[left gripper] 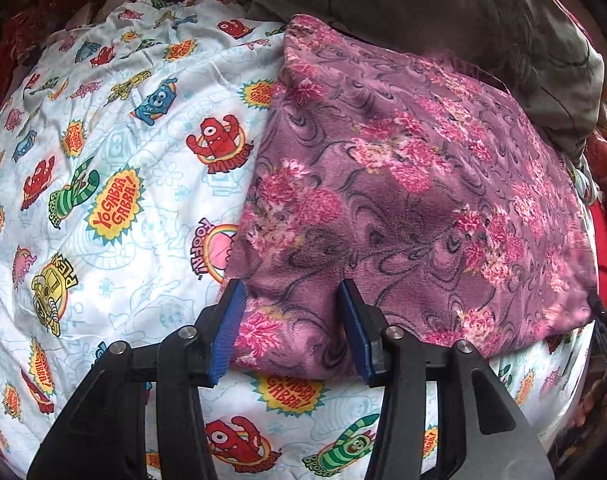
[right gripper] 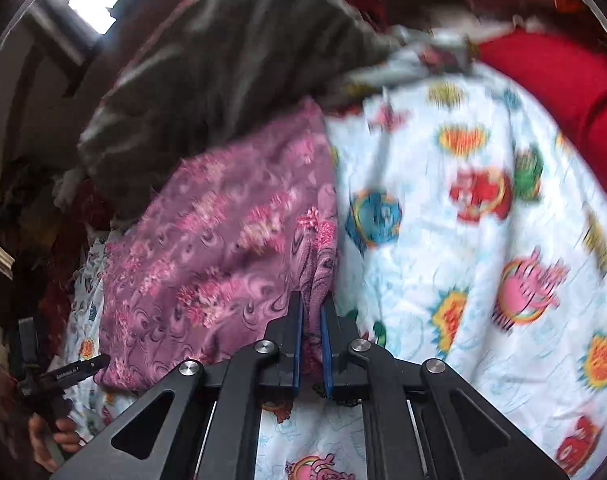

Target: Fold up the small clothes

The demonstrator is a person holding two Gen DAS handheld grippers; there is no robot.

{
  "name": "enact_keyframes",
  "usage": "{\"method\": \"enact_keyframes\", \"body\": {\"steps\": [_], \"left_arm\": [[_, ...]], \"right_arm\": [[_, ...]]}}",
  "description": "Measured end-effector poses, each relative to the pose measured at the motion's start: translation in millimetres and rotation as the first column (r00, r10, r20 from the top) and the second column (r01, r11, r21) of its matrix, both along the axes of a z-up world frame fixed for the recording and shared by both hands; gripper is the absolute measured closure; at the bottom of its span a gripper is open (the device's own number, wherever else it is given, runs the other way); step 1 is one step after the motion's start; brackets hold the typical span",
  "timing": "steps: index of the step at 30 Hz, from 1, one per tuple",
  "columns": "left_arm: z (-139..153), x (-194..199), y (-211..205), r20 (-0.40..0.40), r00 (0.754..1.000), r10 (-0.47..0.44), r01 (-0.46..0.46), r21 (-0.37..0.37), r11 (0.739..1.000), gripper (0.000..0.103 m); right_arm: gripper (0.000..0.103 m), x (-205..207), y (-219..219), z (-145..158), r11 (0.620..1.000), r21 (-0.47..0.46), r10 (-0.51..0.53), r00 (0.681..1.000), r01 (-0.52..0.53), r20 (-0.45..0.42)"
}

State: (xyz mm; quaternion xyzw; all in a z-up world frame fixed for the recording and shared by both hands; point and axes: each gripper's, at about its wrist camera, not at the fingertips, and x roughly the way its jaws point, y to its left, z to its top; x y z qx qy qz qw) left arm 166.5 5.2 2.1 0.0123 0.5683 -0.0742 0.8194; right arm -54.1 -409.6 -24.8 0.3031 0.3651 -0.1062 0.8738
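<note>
White cartoon-print bedsheet (left gripper: pixel 115 184) stretches under everything, bright with red, green and blue characters, and a rumpled grey-brown blanket (left gripper: pixel 443 12) heaps up at the back edge. On the sheet lies the piece I'm working on, a purple fleece garment with pink flowers (left gripper: pixel 403 184), already doubled into a rough rectangle, its far end touching the blanket.

My left gripper (left gripper: pixel 291 312) sits at the near edge of that fleece with its blue pads (left gripper: pixel 229 328) spread wide, straddling the hem. The cloth lies between them but they aren't squeezing it, so that hand holds nothing.

Over on the other side, my right gripper (right gripper: pixel 311 320) is pinched down on a bunched fold along the garment's edge (right gripper: pixel 317 280). The pads are nearly together with purple fleece wedged between them. That view is smeared, so I judge this hand to be in motion, though I can't tell which way. From there I also catch my left tool (right gripper: pixel 63 374) low at the opposite corner, just beside the fabric.

So I reckon I'm mid-fold: one edge gripped, the other waiting. Next I'd want the left pads to close on the hem, then both hands lift together and carry that edge across. The fleece is thick and floppy, so a one-sided lift would likely drag the layers askew.
</note>
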Motion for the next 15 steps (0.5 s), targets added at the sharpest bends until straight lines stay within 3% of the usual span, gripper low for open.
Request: {"method": "enact_keyframes", "body": {"steps": [2, 6, 8, 9, 11, 12, 15], "left_arm": [[-4, 1, 0, 0.004, 1.0, -0.013, 0.013, 0.005, 1.0, 0.056], [-5, 0, -2, -0.002, 0.999, -0.046, 0.046, 0.021, 0.999, 0.056], [1, -3, 4, -0.012, 1.0, -0.027, 0.027, -0.008, 1.0, 0.056], [6, -5, 8, -0.008, 1.0, -0.012, 0.012, -0.041, 0.999, 0.056], [17, -15, 9, 0.022, 1.0, -0.01, 0.012, -0.114, 0.993, 0.056], [17, -15, 9, 0.03, 1.0, -0.01, 0.014, -0.118, 0.993, 0.056], [-3, -14, 3, 0.012, 1.0, -0.005, 0.005, -0.052, 0.999, 0.055]], "right_arm": [[0.097, -7, -12, -3, 0.998, -0.003, -0.057, 0.998, 0.057, -0.001], [0.097, -1, -28, -38, 0.996, 0.029, -0.075, 0.99, 0.079, -0.118], [0.089, -4, -26, -28, 0.994, 0.01, -0.11, 0.986, 0.112, -0.129], [0.083, -6, -23, -19, 0.989, -0.015, -0.148, 0.981, 0.147, -0.124], [0.083, -9, -13, 3, 0.982, -0.061, -0.181, 0.983, 0.179, -0.04], [0.08, -7, -5, 13, 0.986, -0.06, -0.153, 0.988, 0.153, 0.013], [0.077, 11, 20, 17, 0.995, -0.085, -0.052, 0.997, 0.057, 0.057]]}}
